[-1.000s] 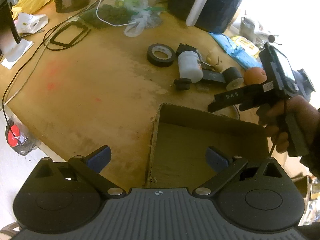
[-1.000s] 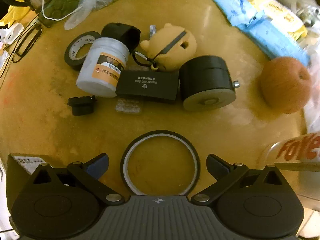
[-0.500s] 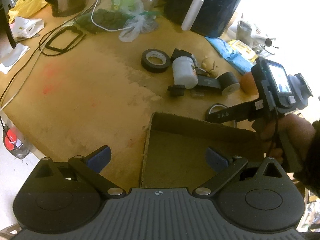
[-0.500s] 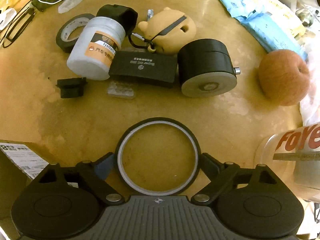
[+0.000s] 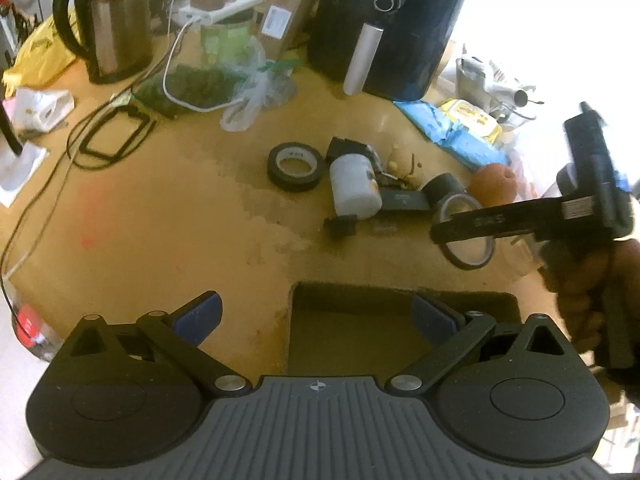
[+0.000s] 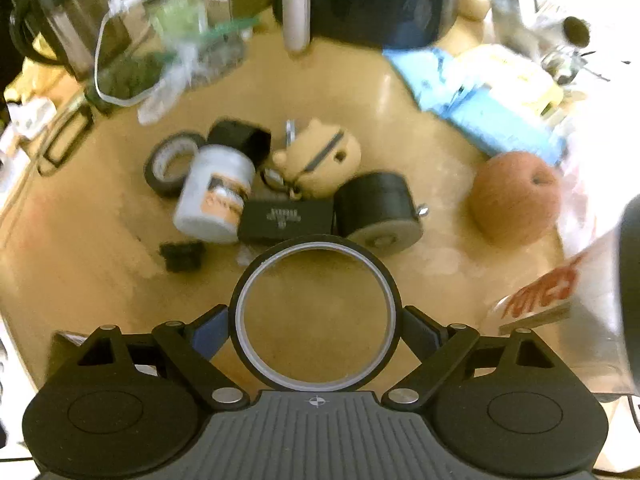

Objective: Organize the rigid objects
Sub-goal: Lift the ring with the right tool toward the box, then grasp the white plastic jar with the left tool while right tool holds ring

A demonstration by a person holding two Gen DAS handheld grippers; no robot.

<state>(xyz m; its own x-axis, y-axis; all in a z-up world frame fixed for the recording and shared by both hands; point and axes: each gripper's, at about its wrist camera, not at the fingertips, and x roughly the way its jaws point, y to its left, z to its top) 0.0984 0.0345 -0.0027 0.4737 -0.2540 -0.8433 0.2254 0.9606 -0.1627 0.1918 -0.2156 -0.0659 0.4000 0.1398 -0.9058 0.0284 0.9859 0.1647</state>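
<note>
Right wrist view: we see the thin black ring (image 6: pixel 315 312) held flat between our fingers, its open centre facing up at the camera, no long axis to speak of
Ring position: lifted off the table (image 6: pixel 80 240), just ahead of the right gripper (image 6: pixel 315 324)
Right gripper: closed partway, both pads pressing the ring's outer rim
Cardboard box (image 5: pixel 400 304): directly ahead of the left gripper (image 5: pixel 316 316); we make out nothing inside it
Left gripper: fingers spread wide, gripping nothing
Beyond the ring: white bottle (image 6: pixel 216 196), black cylinder (image 6: pixel 376 208), apple (image 6: pixel 516 196)
</note>
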